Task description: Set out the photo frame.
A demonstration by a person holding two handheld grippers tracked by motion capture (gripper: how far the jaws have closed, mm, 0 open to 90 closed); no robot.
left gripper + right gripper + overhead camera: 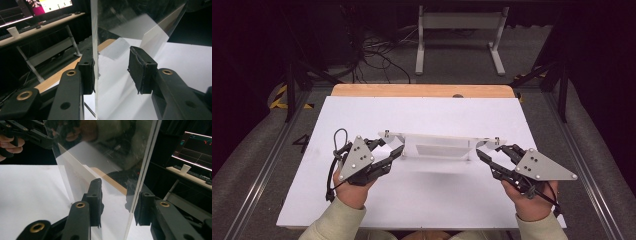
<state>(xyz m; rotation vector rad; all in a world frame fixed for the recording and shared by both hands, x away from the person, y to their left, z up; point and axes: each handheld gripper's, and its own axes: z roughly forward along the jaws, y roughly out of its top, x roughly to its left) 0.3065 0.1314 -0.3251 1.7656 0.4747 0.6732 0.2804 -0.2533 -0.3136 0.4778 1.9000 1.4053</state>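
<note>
1 clear acrylic stand (pixel 439 145) on table (pixel 422 107); 2 tools: left tool (pixel 396 151) & right tool (pixel 483 153) both agape round its ends

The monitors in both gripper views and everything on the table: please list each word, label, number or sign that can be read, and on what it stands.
No text can be read.
Monitor in the left gripper view: coloured blocks, too blurred to read.
Monitor in the right gripper view: thin lines and marks, too small to read.
Clear panel, white table, paper cup: no lettering visible.
</note>
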